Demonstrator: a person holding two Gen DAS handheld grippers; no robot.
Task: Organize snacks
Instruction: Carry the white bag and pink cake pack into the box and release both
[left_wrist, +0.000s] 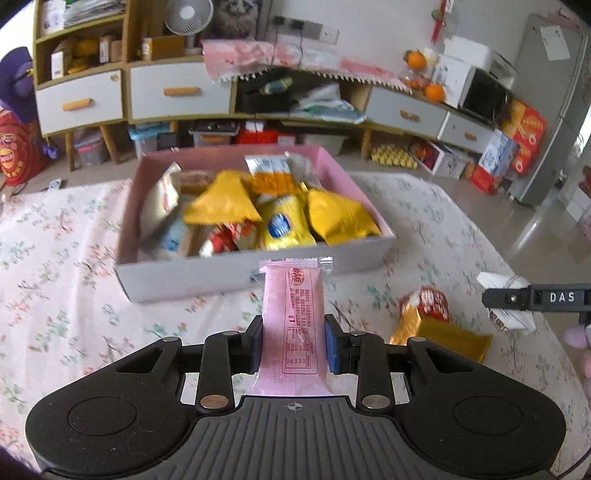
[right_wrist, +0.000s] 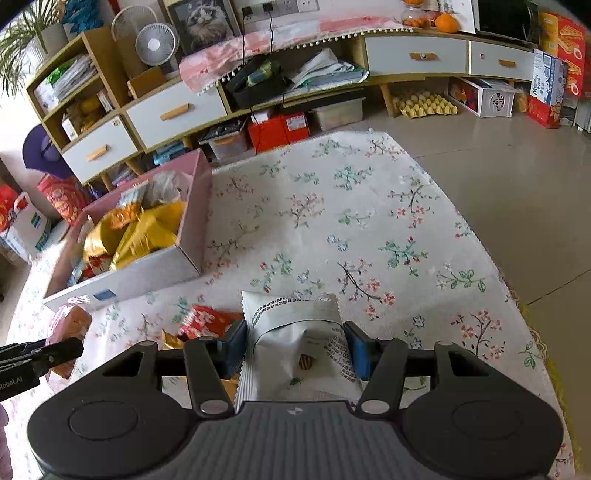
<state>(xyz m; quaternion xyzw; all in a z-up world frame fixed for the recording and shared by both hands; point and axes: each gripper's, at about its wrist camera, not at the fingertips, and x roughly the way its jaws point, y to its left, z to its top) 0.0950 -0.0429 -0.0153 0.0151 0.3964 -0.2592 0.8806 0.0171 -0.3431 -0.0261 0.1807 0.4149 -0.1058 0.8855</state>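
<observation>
1. Two tools are in view. The left tool (left_wrist: 293, 345) is clamped on one pink snack packet (left_wrist: 294, 325), both pads pressing its sides. The right tool (right_wrist: 297, 349) is closed on one white snack pouch (right_wrist: 295, 332), its blue pads against the pouch's sides.
2. One pink box (left_wrist: 236, 275) stands on the bench (left_wrist: 66, 280), which is covered with a floral cloth. The pink packet is held upright just in front of the box's near wall, its top edge level with the rim.
3. In the box, at least four yellow packets (left_wrist: 221, 203) can be counted in the left wrist view, along with one white-and-orange packet (left_wrist: 267, 173) at the back and a few red-and-white ones near the front; the pile overlaps too much for a full count.
4. One red-and-gold packet (left_wrist: 428, 317) lies loose on the cloth, between the two tools.
5. The white pouch sits low over the cloth, well to the right of the box.
</observation>
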